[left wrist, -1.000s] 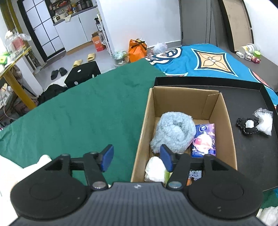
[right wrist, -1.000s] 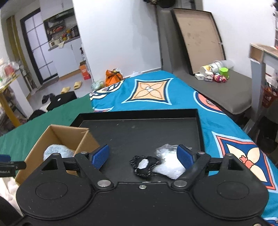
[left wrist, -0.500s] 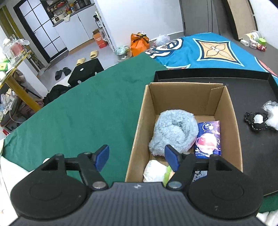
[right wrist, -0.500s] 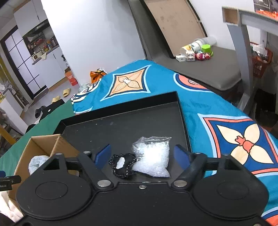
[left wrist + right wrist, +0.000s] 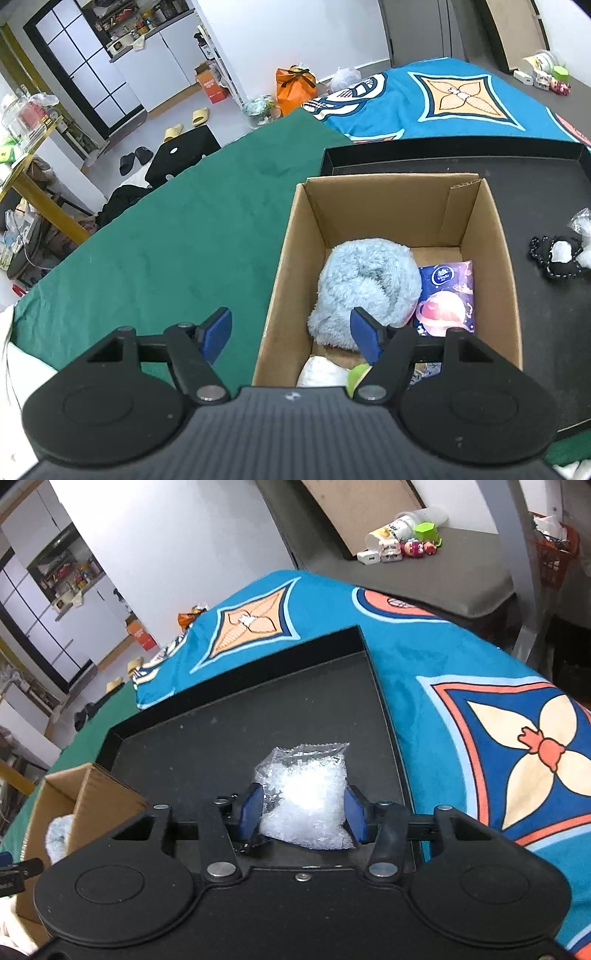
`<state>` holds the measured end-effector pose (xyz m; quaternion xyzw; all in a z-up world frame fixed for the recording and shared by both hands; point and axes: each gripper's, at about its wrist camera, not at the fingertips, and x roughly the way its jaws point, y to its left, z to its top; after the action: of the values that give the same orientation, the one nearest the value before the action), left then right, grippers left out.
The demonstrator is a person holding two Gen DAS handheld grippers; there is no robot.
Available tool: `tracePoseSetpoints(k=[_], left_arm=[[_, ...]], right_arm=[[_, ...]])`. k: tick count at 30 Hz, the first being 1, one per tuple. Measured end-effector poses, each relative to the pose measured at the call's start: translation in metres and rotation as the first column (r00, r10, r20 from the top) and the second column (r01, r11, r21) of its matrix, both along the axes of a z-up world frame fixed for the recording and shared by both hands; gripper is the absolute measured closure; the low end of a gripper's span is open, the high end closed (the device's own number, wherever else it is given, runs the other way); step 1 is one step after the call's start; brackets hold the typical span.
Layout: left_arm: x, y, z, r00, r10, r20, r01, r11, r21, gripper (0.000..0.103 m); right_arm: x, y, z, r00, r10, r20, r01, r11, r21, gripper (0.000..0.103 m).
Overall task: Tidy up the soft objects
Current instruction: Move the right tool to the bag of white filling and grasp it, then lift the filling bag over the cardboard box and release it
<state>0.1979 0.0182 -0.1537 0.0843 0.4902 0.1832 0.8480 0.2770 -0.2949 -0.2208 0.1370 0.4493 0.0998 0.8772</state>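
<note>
A cardboard box (image 5: 495, 236) stands on the black tray (image 5: 546, 177). In it lie a fluffy light-blue plush (image 5: 364, 280), a purple tissue packet (image 5: 447, 299), a white soft item (image 5: 321, 371) and a green thing (image 5: 356, 373). My left gripper (image 5: 291, 334) is open and empty, over the box's near left wall. My right gripper (image 5: 303, 814) has its blue pads on both sides of a clear bubble-wrap bag (image 5: 306, 794) on the tray (image 5: 229, 731), touching it. A small black-and-white pouch (image 5: 557, 254) lies right of the box, mostly hidden in the right wrist view.
A green cloth (image 5: 177, 229) covers the surface left of the box and a blue patterned cloth (image 5: 498, 709) lies around the tray. The box (image 5: 85, 794) shows at the lower left of the right wrist view. Small toys and bottles (image 5: 402, 542) sit on a grey bench behind.
My right gripper has moved forward and down over the bubble-wrap bag and its jaws have narrowed onto it. My left gripper has drifted slightly back and left by the box.
</note>
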Motion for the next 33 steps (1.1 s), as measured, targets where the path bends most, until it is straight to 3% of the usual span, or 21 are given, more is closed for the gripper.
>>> tracePoseSetpoints(k=[10, 11, 12, 13, 18, 33], left_arm=[[0.007, 0.008, -0.002, 1.000, 0.022, -0.015, -0.022, 1.000, 0.001, 0.034], [0.006, 0.009, -0.001, 1.000, 0.022, -0.013, -0.022, 1.000, -0.002, 0.034], [0.005, 0.010, -0.001, 1.000, 0.021, -0.011, -0.021, 1.000, -0.004, 0.034], [0.004, 0.010, 0.000, 1.000, 0.020, -0.009, -0.020, 1.000, -0.006, 0.034], [-0.004, 0.016, 0.000, 1.000, 0.011, -0.014, -0.011, 1.000, -0.024, 0.034], [-0.022, 0.031, 0.014, 1.000, -0.010, 0.007, 0.010, 0.999, -0.045, 0.034]], right_arm=[[0.011, -0.006, -0.029, 0.998, -0.034, -0.059, 0.037, 0.998, 0.042, 0.055], [0.010, -0.003, -0.029, 0.999, -0.017, -0.051, 0.019, 0.999, 0.034, 0.057], [0.009, 0.000, -0.028, 0.999, -0.004, -0.043, 0.005, 1.000, 0.019, 0.069], [0.008, 0.002, -0.028, 0.999, 0.014, -0.038, -0.013, 1.000, 0.027, 0.073], [-0.001, 0.002, -0.017, 0.996, 0.033, -0.089, -0.027, 0.997, 0.071, 0.084], [-0.042, -0.003, 0.035, 1.000, -0.012, 0.023, 0.013, 1.000, -0.025, 0.086]])
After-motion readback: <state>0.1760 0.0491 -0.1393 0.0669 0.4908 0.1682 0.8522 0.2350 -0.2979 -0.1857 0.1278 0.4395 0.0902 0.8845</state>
